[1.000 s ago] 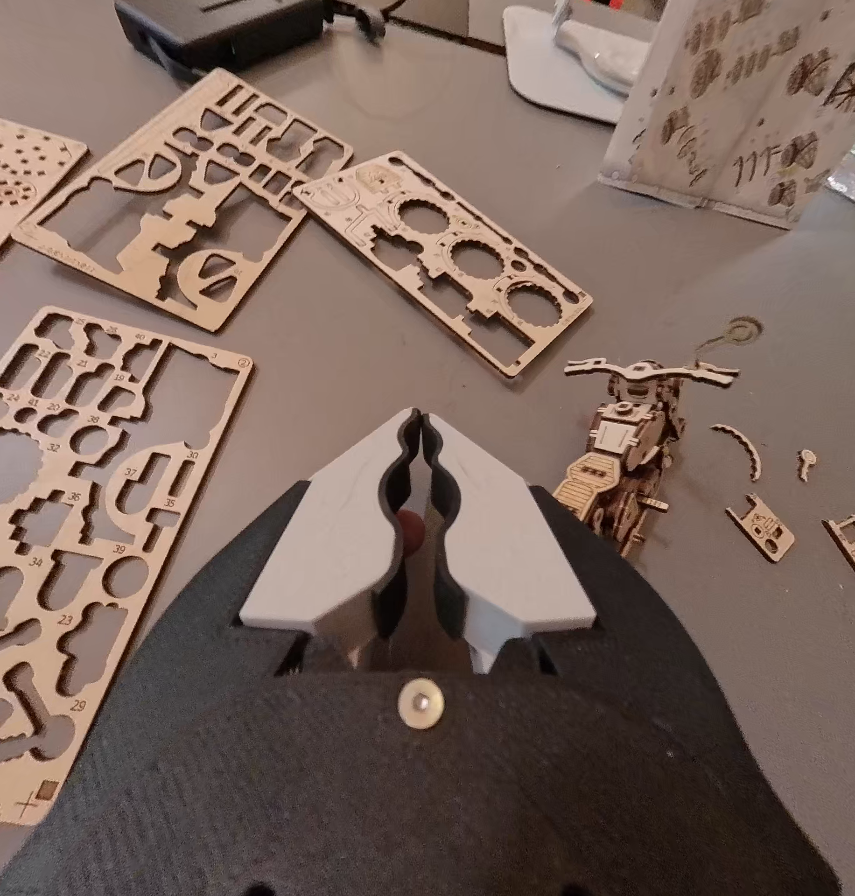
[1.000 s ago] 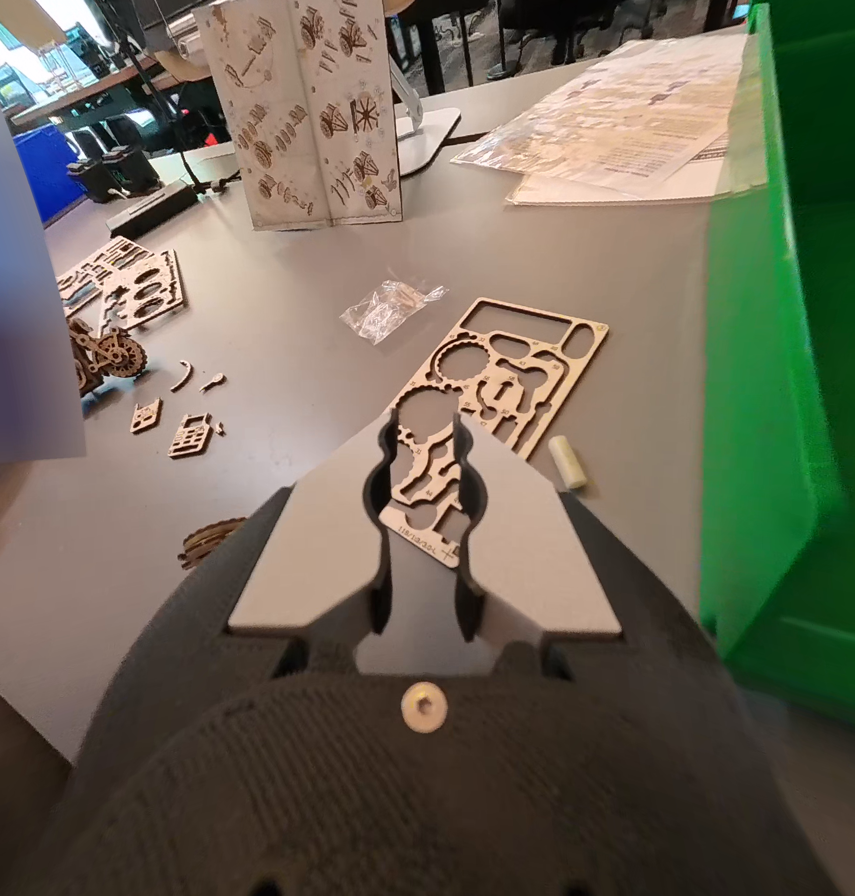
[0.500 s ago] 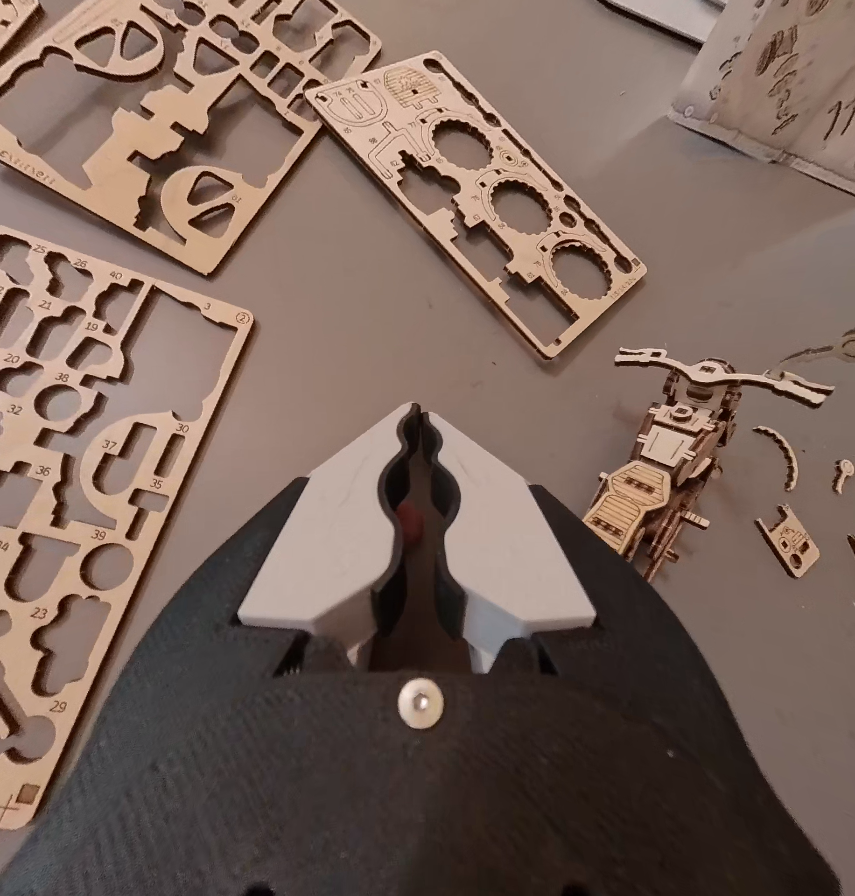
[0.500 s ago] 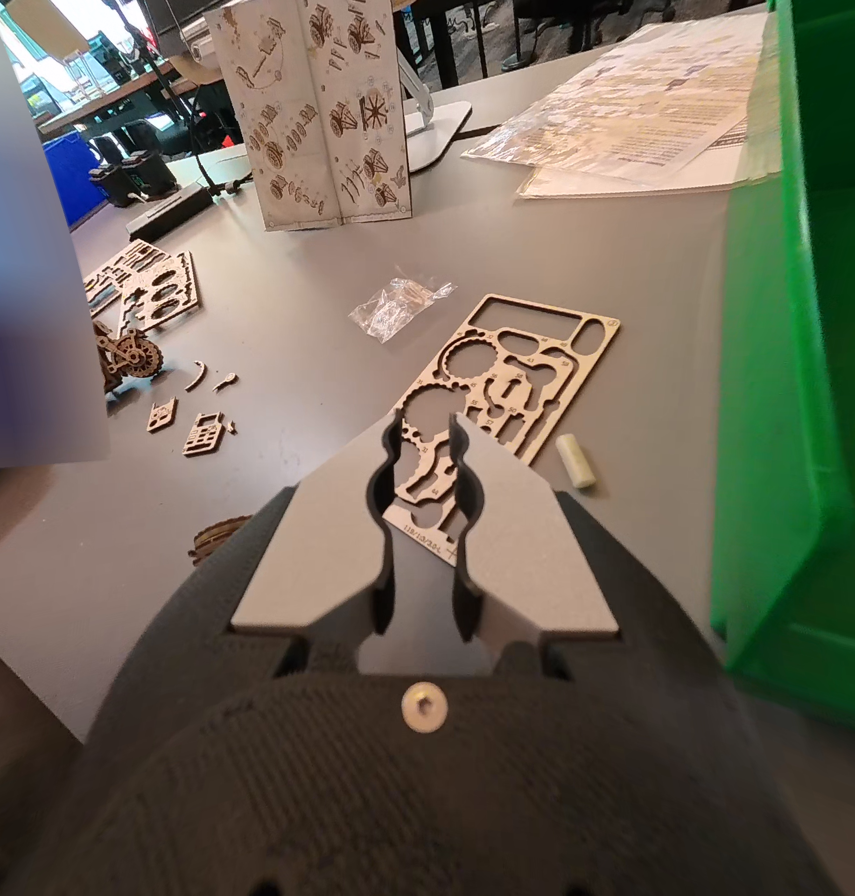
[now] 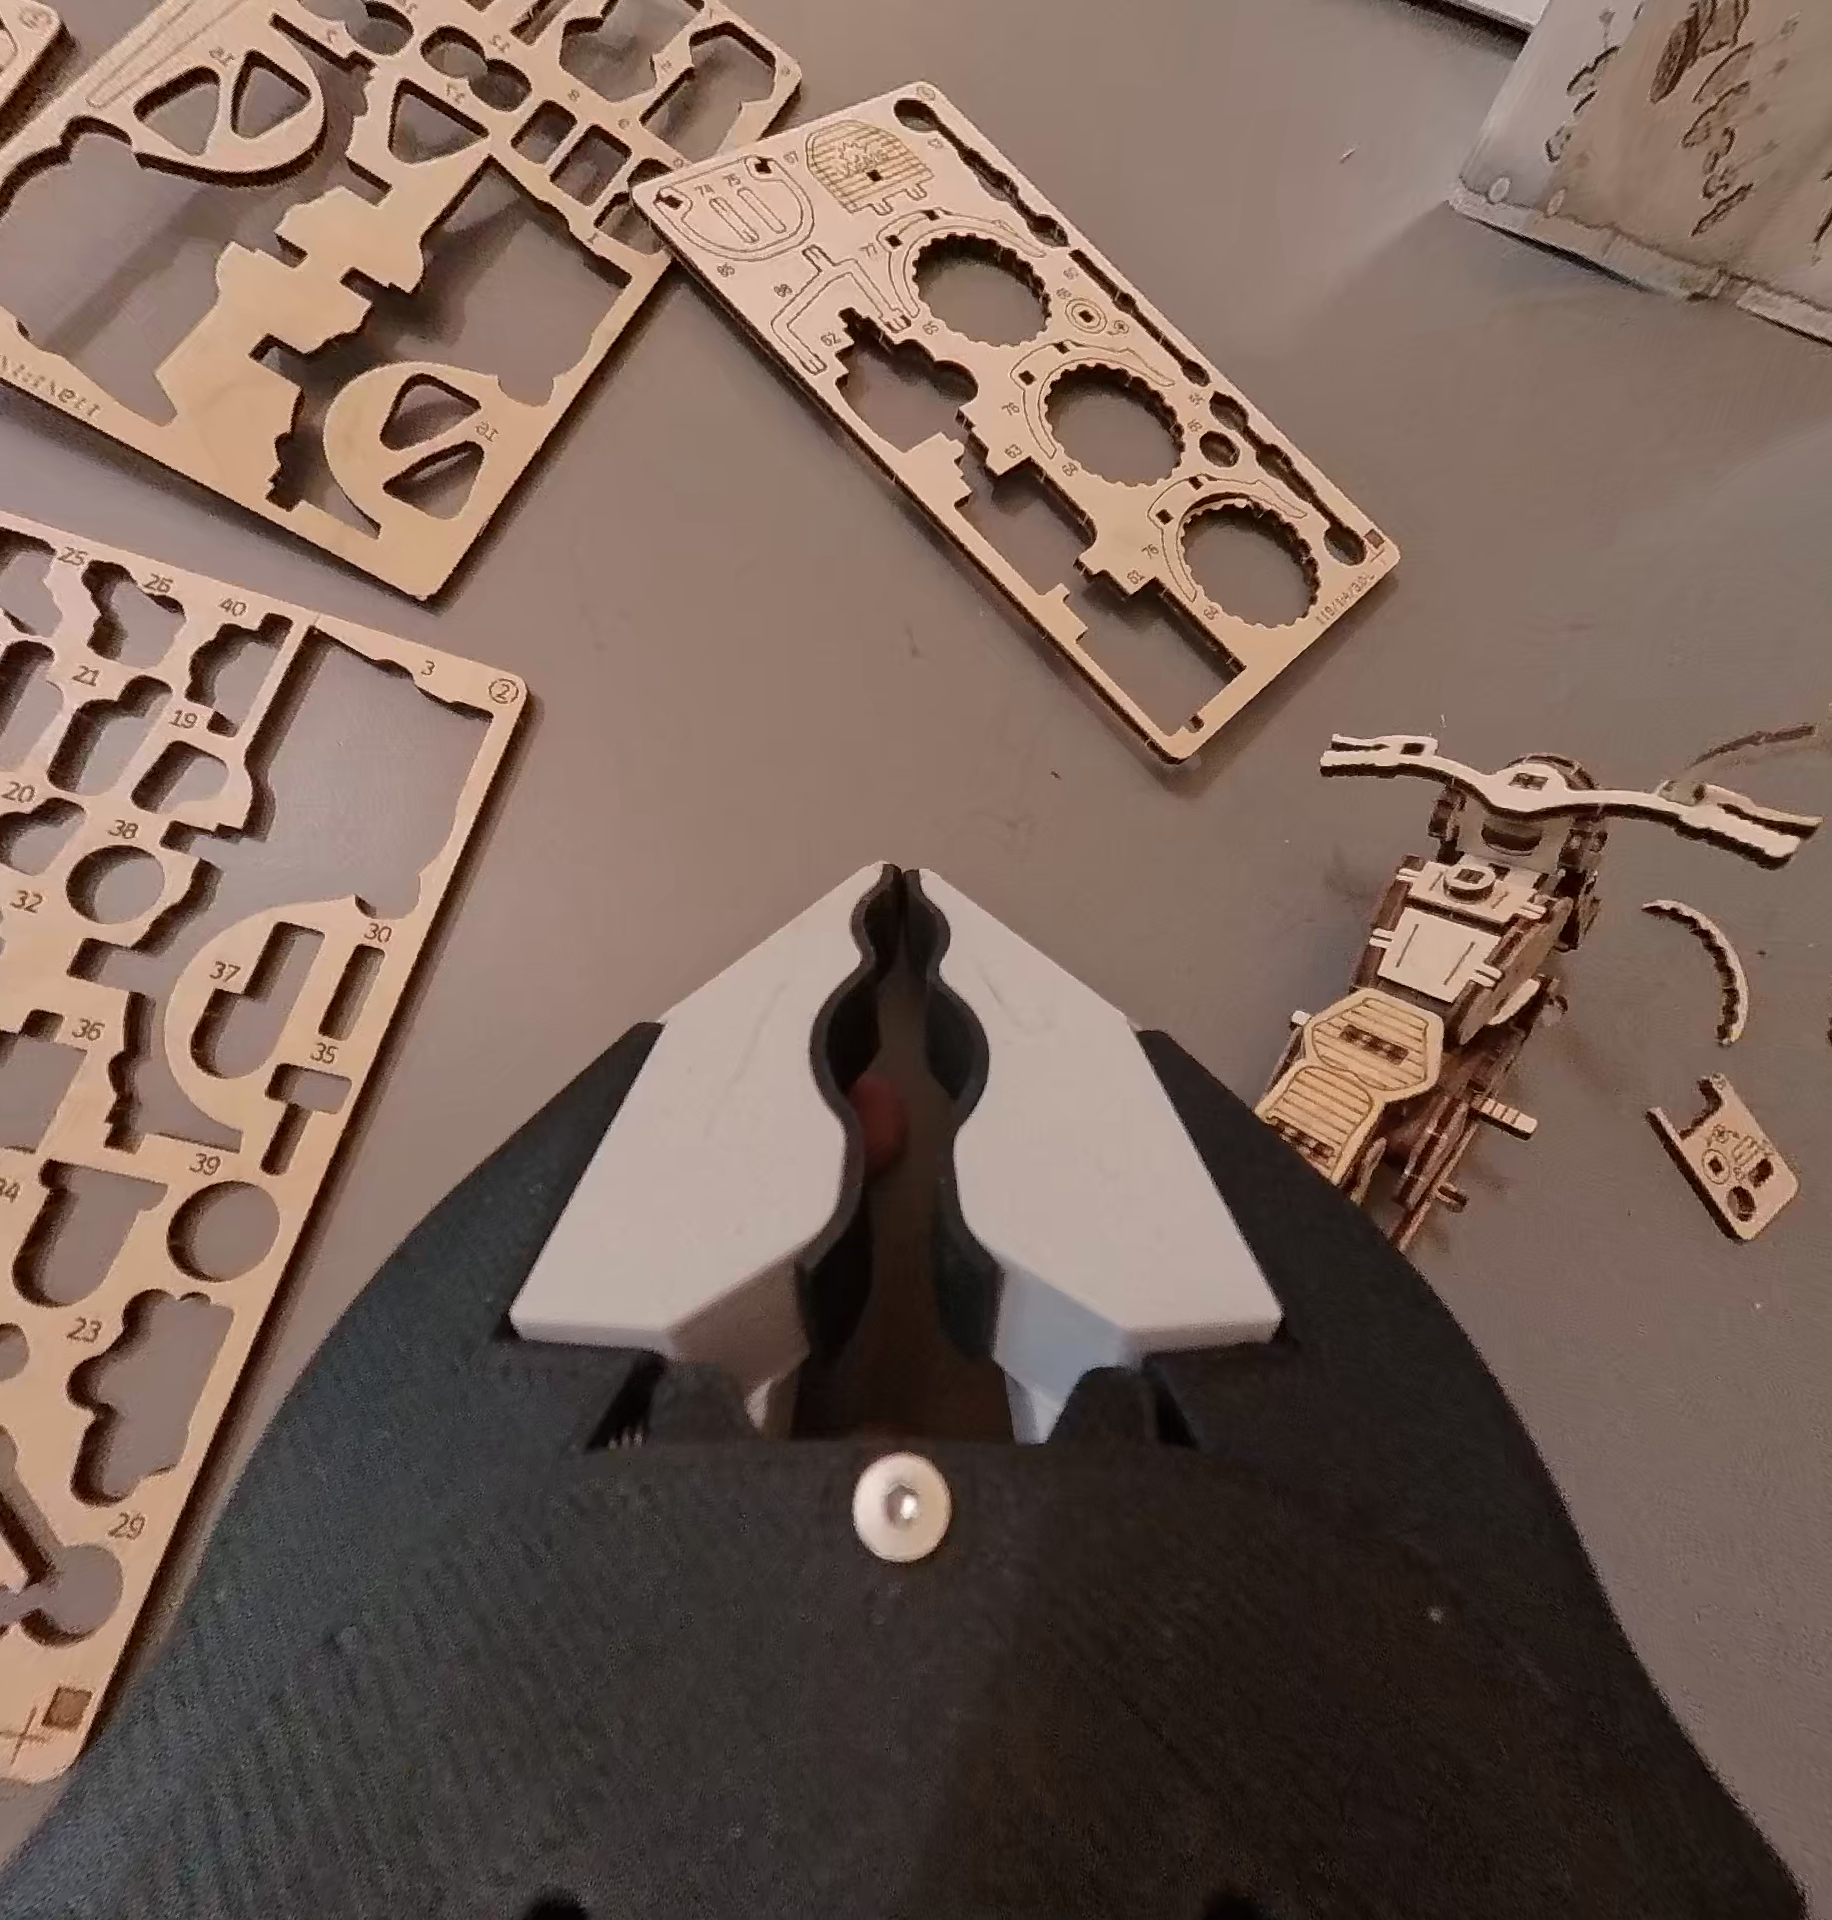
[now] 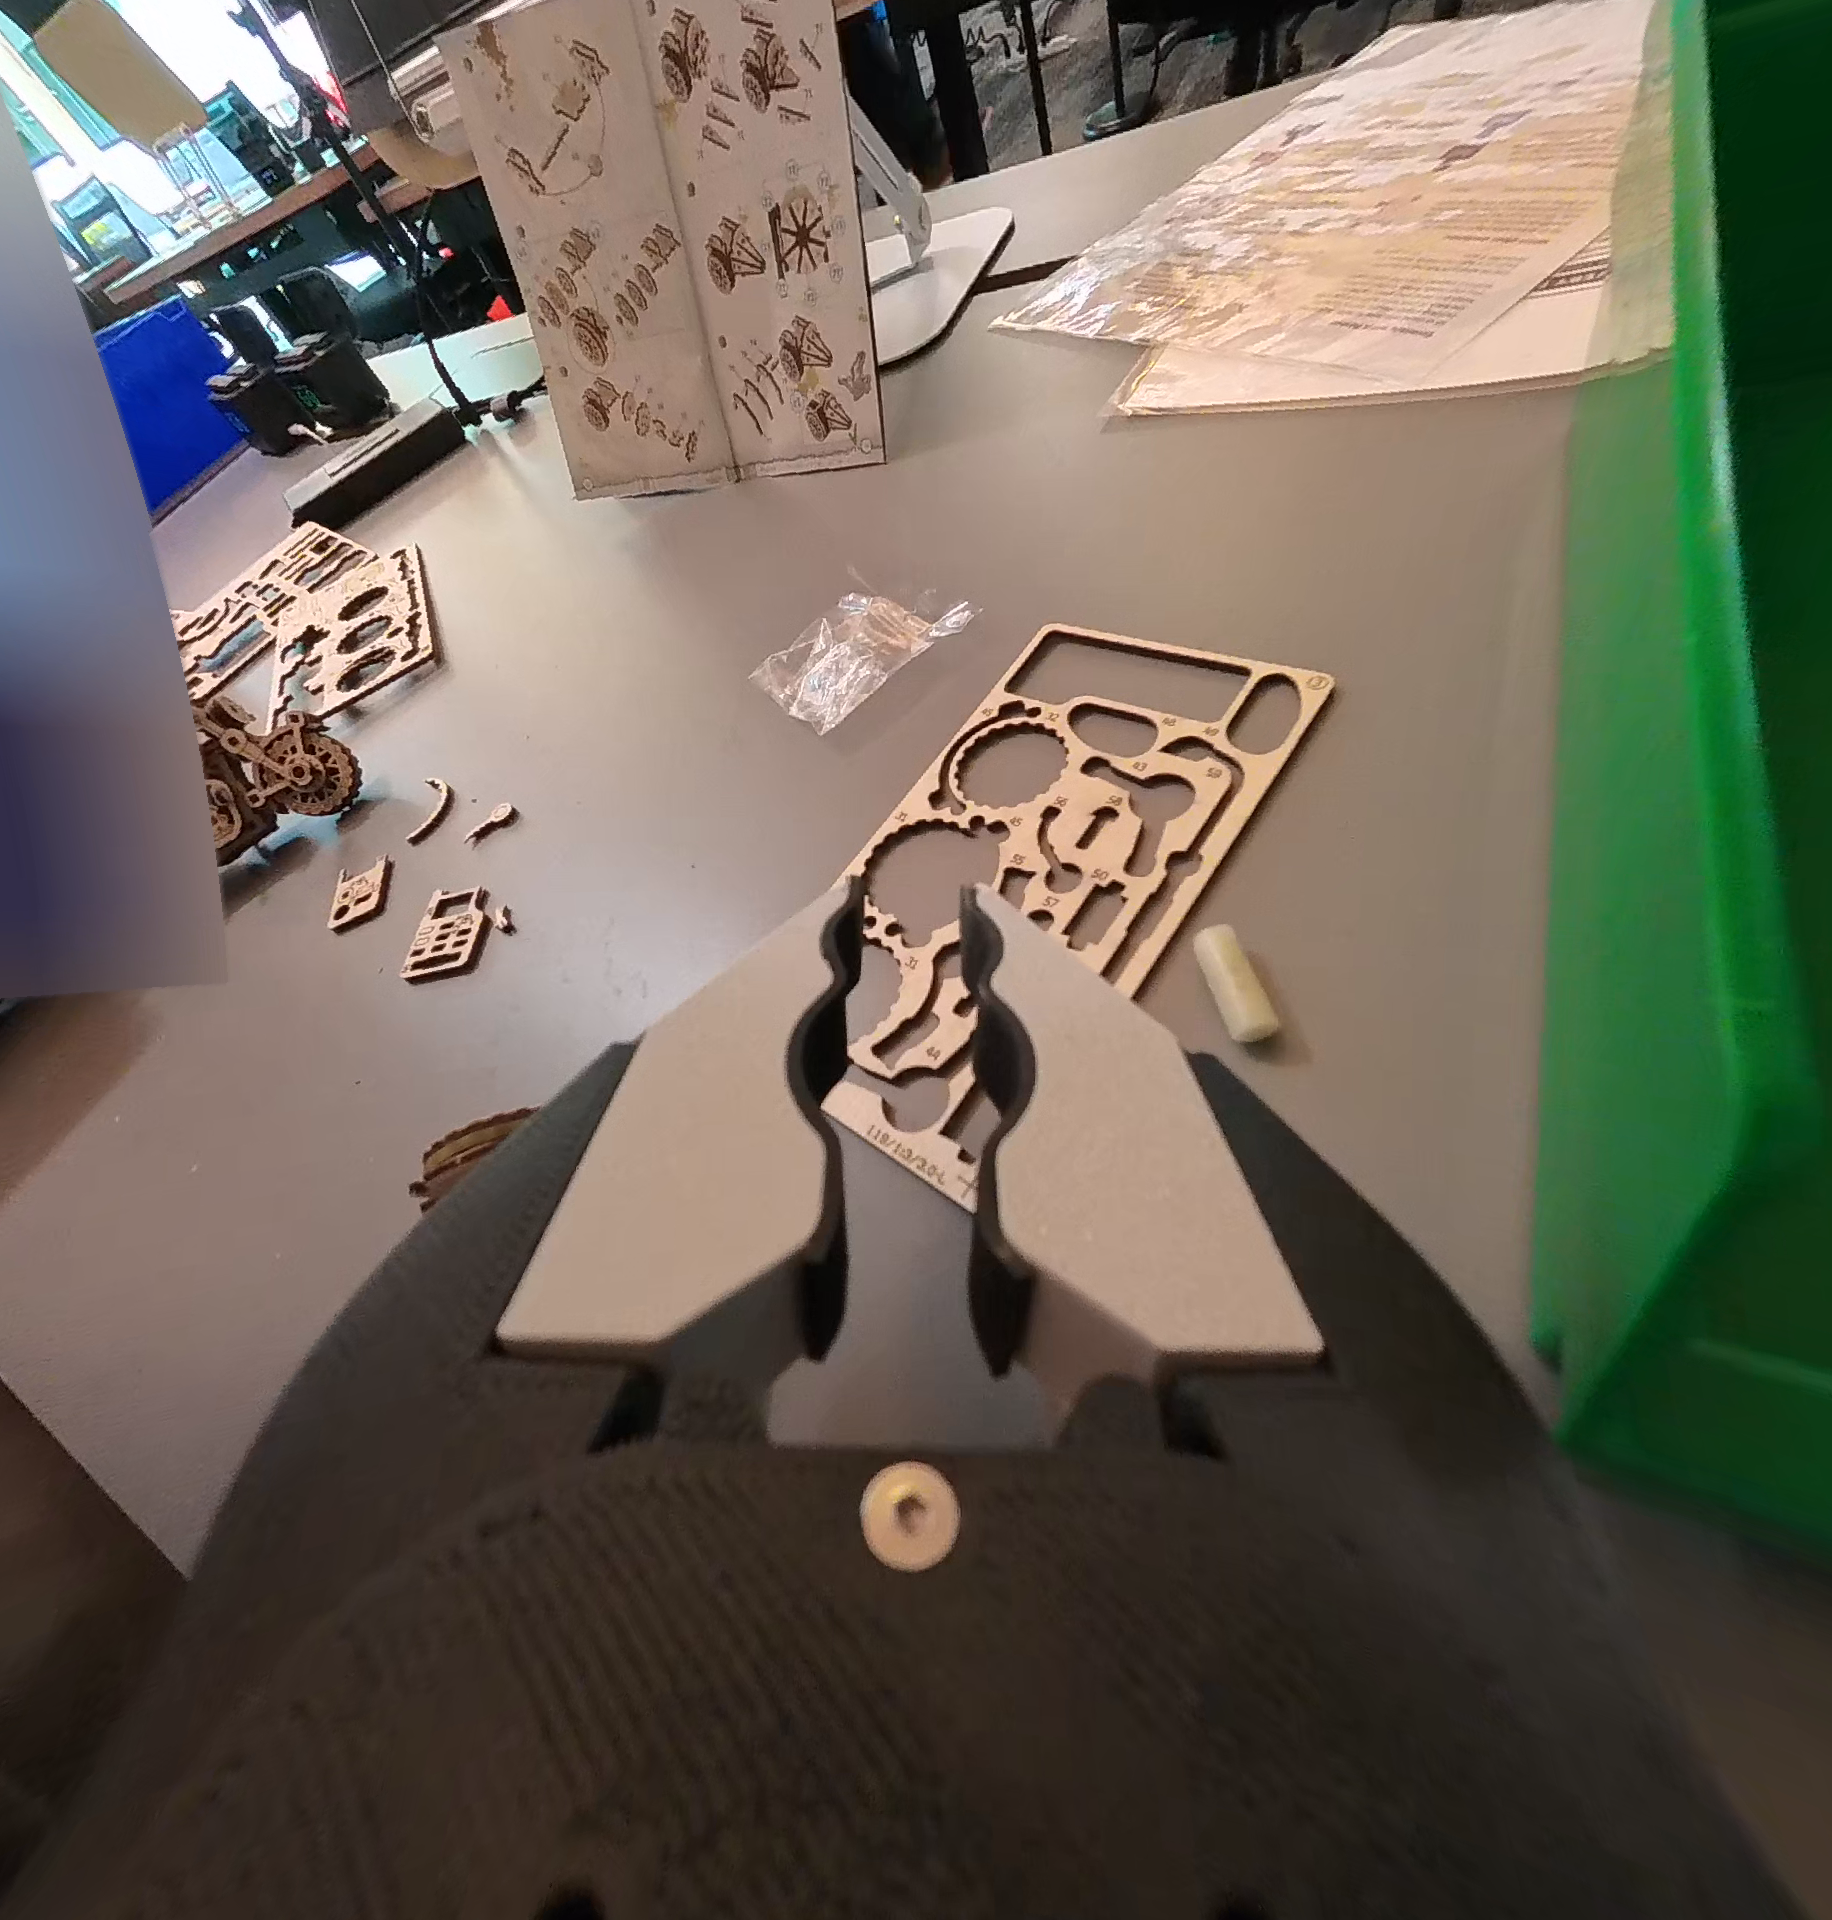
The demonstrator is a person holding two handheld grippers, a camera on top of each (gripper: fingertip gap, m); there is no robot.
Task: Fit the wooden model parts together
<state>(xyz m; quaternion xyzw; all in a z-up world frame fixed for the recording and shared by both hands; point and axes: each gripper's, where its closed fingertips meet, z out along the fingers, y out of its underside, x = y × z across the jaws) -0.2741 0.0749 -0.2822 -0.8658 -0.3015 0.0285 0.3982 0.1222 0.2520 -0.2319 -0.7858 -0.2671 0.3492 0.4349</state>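
A partly built wooden motorcycle model (image 5: 1452, 997) stands on the grey table, to the right of my left gripper (image 5: 899, 871). The left gripper's tips touch, so it is shut; a small red thing shows in the hollow between its jaws, and I cannot tell what it is. Loose wooden parts lie right of the model: a curved piece (image 5: 1712, 966) and a small plate (image 5: 1722, 1153). My right gripper (image 6: 907, 894) is open and empty above a punched wooden sheet (image 6: 1099, 810). The model (image 6: 278, 779) and small parts (image 6: 444, 935) show far left there.
Punched-out wooden sheets (image 5: 1026, 395) (image 5: 299, 260) (image 5: 164, 987) lie left and ahead of the left gripper. An upright instruction booklet (image 6: 683, 260), a plastic bag (image 6: 850, 665), a white cylinder (image 6: 1234, 982), papers (image 6: 1359, 229) and a green bin (image 6: 1722, 727) are on the right side. A round wooden piece (image 6: 465, 1143) peeks out beside the right gripper. One gripper's finger ends stand about 45 centimeters off the other's. From my left tips it is roughly 20 centimeters to the small plate (image 5: 1722, 1153); from my right, 25 centimeters. My right wrist view (image 6: 349, 888) looks at it from another angle. From my left tips it is roughly 20 centimeters to the curved piece (image 5: 1712, 966); from my right, 25 centimeters. Seen from the right wrist view (image 6: 434, 807) as well.
The left gripper has moved forward and closer to the table, staying shut, so the sheets and model look nearer. The right gripper has shifted slightly and stays open.
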